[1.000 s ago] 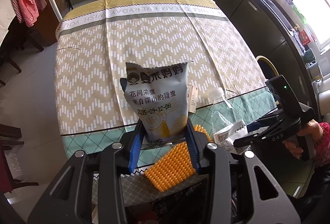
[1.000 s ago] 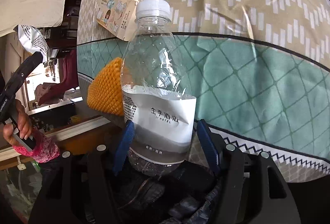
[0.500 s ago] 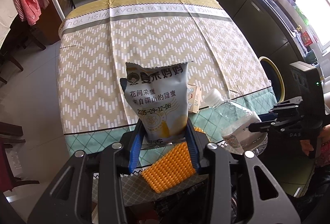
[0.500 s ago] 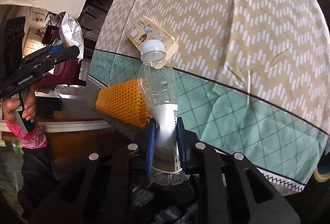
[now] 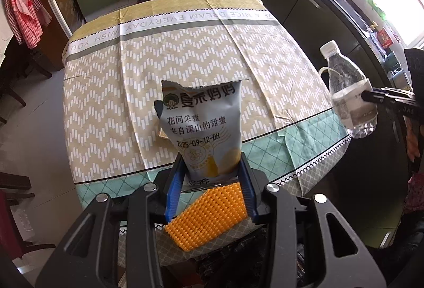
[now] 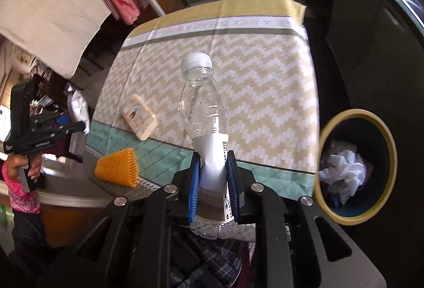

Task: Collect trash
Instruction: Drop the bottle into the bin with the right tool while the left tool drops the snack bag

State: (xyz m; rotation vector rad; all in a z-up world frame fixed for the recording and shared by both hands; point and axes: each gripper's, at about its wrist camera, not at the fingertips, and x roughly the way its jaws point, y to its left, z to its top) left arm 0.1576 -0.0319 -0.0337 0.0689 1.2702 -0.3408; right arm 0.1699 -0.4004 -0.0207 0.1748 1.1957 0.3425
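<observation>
**Both grippers loaded above the bench**

While the left wrist view shows only the bench and kitchen cabinets, the right wrist view alone reveals a yellow-rimmed bin beside the bench, crumpled white paper inside. The left gripper has its jaws clenched on a torn-open grey snack bag with printed Chinese text, held upright. The right gripper squeezes a clear plastic bottle, white-capped, its labelled waist crushed between the jaws. A small carton and an orange mesh piece lie on the bench.
</observation>
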